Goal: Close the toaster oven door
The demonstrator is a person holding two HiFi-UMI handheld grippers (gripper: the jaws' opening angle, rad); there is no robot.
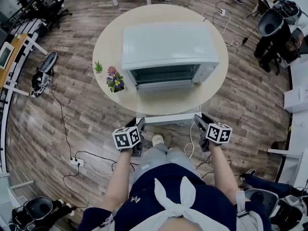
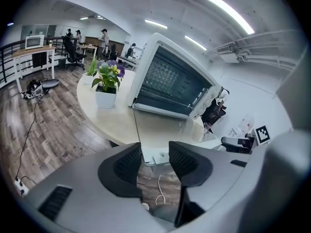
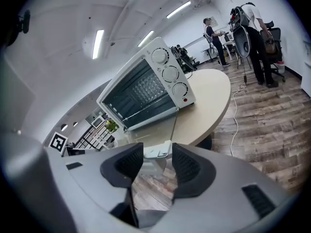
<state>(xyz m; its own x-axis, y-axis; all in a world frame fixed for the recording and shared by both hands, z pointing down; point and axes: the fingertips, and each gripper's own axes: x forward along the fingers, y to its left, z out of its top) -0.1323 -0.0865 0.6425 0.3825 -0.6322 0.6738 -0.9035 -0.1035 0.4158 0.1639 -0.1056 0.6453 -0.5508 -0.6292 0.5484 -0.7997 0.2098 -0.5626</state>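
On the round table (image 1: 108,47): a white toaster oven (image 1: 166,44) sits near the middle, its front facing the person.
Door (image 1: 168,100): dropped open, the glass pane lying roughly flat and reaching out to the near table edge.
Door handle (image 1: 168,119): a white bar along the door's outer edge, the part closest to the person.
Left gripper (image 1: 140,127): held low at the table's near side, just beside the handle's left end; its marker cube faces up.
Left fingers (image 2: 127,165): apart, nothing pressed between the pads; the handle (image 2: 163,156) shows through the gap, beyond the tips.
Right gripper (image 1: 200,121): just beside the handle's right end, level with the left one.
Right fingers (image 3: 187,165): apart, no pad contact; the handle (image 3: 158,151) again shows in the gap, just past the tips, with the glass (image 3: 146,130) behind.
Contact: I cannot tell whether either gripper touches the handle's ends.
Beside the oven: a flowering potted plant (image 1: 115,81) and a small green plant (image 1: 97,67), on the oven's left.
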